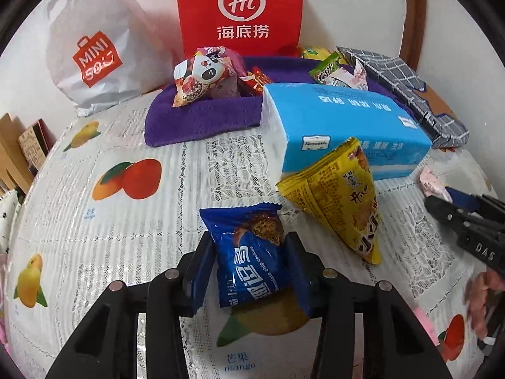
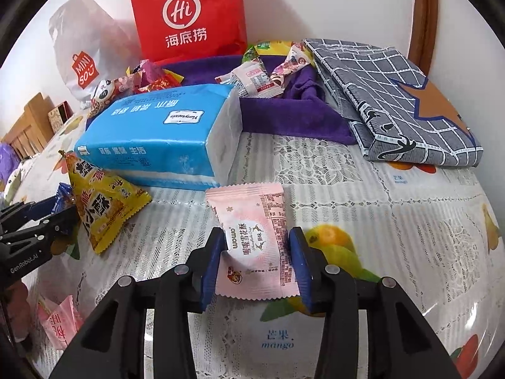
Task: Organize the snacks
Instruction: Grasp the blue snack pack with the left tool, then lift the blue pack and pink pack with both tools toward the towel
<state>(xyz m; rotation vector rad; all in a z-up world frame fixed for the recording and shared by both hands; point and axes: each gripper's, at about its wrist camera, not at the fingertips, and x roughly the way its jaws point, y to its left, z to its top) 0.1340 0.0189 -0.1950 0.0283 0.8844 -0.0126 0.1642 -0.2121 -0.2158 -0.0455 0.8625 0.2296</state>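
White wall behind, mango-print counter [image 1: 126, 237] | 1 tissue pack [image 1: 341, 126], 1 yellow triangle snack [image 1: 344, 195], 1 purple towel [image 1: 195, 117] | left gripper [image 1: 252, 262] jaws pinching blue cookie packet [image 1: 252, 252] | right gripper [image 2: 257, 262] jaws pinching pink packet [image 2: 255, 240]

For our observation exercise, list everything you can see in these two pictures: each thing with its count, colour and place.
Blue cookie packet: one, blue, between the left gripper's pads.
Pink snack packet: one, pink, between the right gripper's pads.
Yellow snack packet: one, yellow, triangular, beside the tissue pack.
Tissue pack: one, blue, mid-table.
Purple towel: one, purple, behind the tissue pack, holding assorted snacks.
Red bag: one, red, at the wall.
White bag: one, white, left of the red bag.
Checked cloth: one, grey, folded, far right.
Tablecloth: one, white with fruit prints.
Left gripper: one, black, blue pads.
Right gripper: one, same colours.
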